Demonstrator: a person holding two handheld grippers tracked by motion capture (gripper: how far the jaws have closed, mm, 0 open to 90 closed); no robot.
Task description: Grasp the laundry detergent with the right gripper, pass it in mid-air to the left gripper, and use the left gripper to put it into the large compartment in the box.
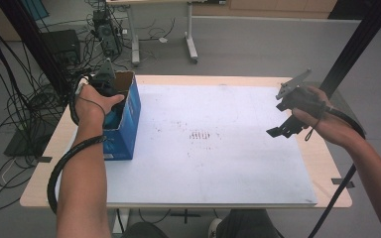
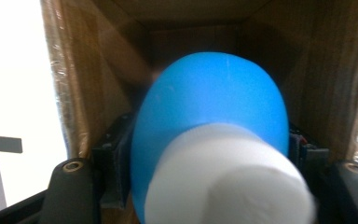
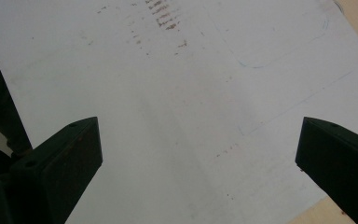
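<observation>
Left gripper view: a blue bulb with a white neck (image 2: 209, 140) is seen between the jaws of the left gripper (image 2: 209, 186), deep inside the open-topped blue cardboard box (image 2: 98, 70); whether the pads press on it or have already let go cannot be told. If the bulb is being set down in the box, the jaws should be parted fully before the gripper is lifted straight up, so that neither bulb nor cardboard wall is caught. In the high view the left hand (image 1: 95, 101) is bent down over the box (image 1: 129, 124) at the table's left edge, gripper plunged inside. The right gripper (image 1: 284, 128) is held above the white mat (image 1: 203, 163) at the right, jaws wide apart and empty.
</observation>
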